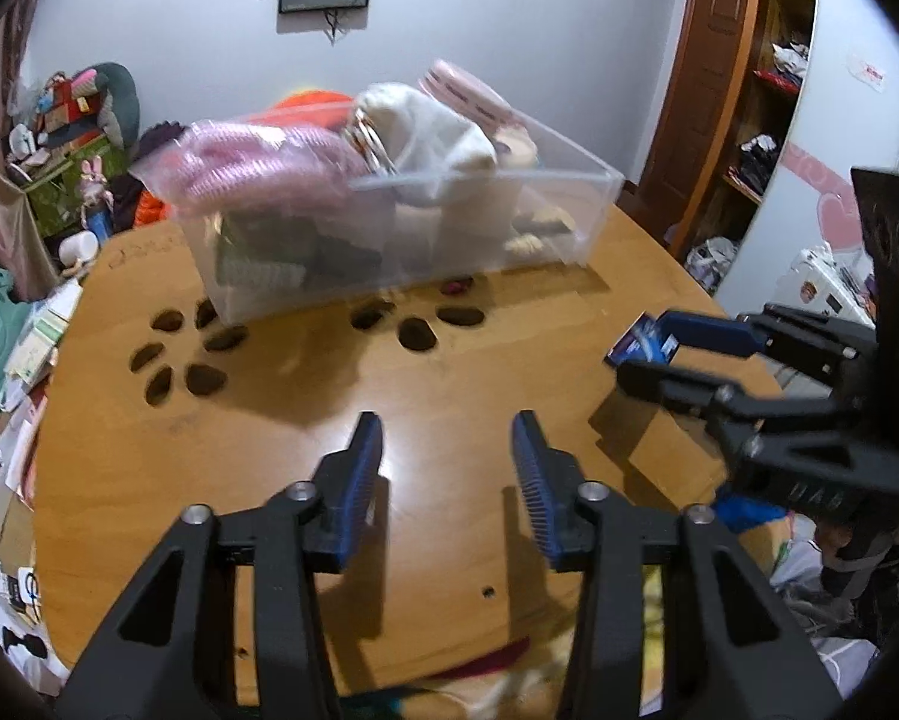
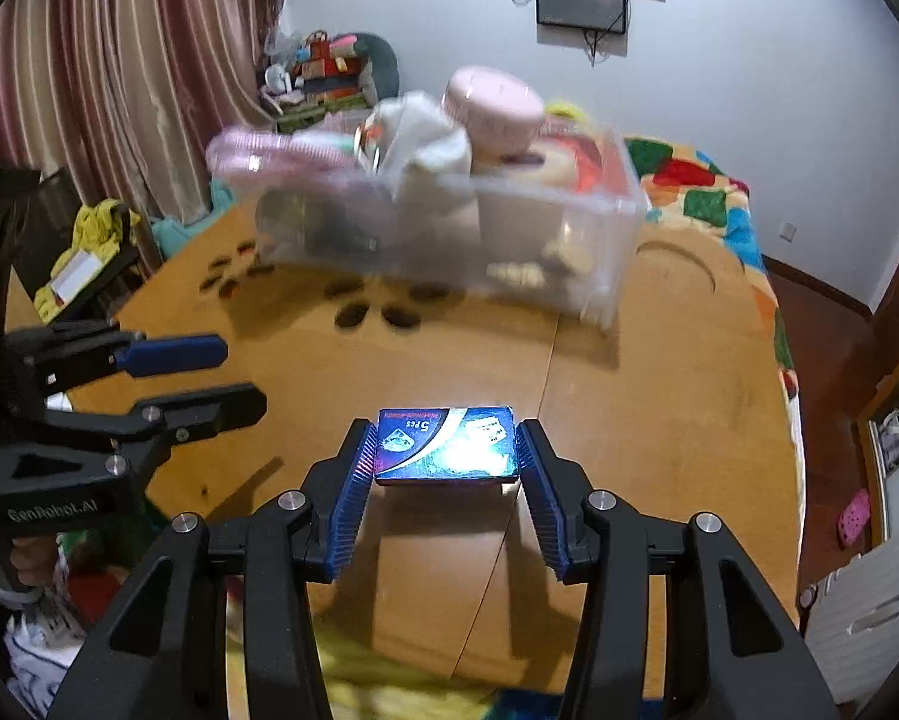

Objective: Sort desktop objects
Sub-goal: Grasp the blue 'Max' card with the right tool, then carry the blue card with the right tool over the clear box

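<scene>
Here my right gripper (image 2: 446,450) is closed on the small blue box (image 2: 447,444), its two blue pads pressing the box's short sides at the lower centre of the right wrist view. The box sits level between the pads, its glossy printed top facing up with a bright glare on it, and it looks lifted just clear of the wooden table (image 2: 659,420), though I cannot tell the gap for sure. My left gripper (image 1: 447,456) holds nothing; its jaws stand wide apart over bare wood at the bottom centre of the left wrist view, and it shows again at the left edge of the right wrist view, apart from the box.

The clear plastic bin (image 2: 569,228) stands beyond, in the upper middle of both views, already piled high: a pink round container (image 2: 494,102), a white cloth (image 2: 419,138) and a pink ribbed bag (image 1: 251,162) rise above its rim. Dark paw-shaped marks (image 1: 413,333) lie on the wood in front of it.

I judge the step is carrying the box to the bin. To do it well I should keep the squeeze steady, since the slick faces could slip, hold it level, and lift above the rim before moving over a gap in the pile, likely at the right end.
</scene>
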A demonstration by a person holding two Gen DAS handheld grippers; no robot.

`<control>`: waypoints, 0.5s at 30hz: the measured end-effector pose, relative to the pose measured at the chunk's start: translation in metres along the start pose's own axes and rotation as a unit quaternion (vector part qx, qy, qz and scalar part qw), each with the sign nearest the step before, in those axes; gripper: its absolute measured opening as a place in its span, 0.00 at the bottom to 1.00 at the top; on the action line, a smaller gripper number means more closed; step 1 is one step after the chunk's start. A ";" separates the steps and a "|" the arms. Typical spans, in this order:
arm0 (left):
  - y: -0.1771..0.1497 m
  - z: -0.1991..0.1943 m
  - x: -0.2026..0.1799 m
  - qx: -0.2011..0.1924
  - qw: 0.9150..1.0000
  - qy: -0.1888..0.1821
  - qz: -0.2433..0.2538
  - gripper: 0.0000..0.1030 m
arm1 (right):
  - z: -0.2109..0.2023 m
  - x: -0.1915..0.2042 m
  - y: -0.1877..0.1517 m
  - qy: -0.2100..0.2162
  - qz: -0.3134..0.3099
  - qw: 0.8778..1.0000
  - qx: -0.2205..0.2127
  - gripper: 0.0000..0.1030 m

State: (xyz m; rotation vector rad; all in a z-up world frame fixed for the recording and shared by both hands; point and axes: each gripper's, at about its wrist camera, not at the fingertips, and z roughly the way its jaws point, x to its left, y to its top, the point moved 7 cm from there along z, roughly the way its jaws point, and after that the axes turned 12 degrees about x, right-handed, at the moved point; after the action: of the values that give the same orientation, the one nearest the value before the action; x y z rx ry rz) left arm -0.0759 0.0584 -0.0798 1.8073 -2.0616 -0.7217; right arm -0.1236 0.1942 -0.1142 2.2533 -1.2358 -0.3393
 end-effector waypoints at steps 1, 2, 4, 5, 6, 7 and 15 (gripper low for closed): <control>0.004 -0.002 0.002 -0.004 1.000 0.003 -0.001 0.34 | -0.002 -0.001 0.005 0.002 0.001 1.000 -0.005 0.43; 0.006 -0.003 0.004 -0.007 1.000 0.004 -0.001 0.32 | -0.006 -0.002 0.013 0.004 0.001 1.000 -0.014 0.43; 0.013 -0.007 0.008 -0.018 1.000 0.009 -0.002 0.30 | -0.012 -0.003 0.024 0.007 0.001 1.000 -0.027 0.43; 0.016 -0.008 0.010 -0.022 1.000 0.012 -0.002 0.30 | -0.014 -0.003 0.030 0.006 0.000 0.999 -0.035 0.43; 0.019 -0.010 0.011 -0.027 1.000 0.015 -0.002 0.30 | -0.017 -0.004 0.037 0.004 0.000 0.999 -0.042 0.43; 0.024 -0.014 0.015 -0.034 0.999 0.018 -0.003 0.30 | -0.020 -0.004 0.043 0.003 -0.001 0.999 -0.049 0.43; 0.069 -0.046 0.041 -0.094 0.995 0.010 -0.020 0.30 | -0.036 -0.008 0.091 0.004 -0.004 0.996 -0.092 0.43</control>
State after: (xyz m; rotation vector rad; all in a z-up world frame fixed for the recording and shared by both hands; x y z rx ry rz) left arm -0.1147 0.0156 -0.0077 1.7467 -1.8810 -0.8730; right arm -0.1748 0.1738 -0.0336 2.1011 -1.1436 -0.4288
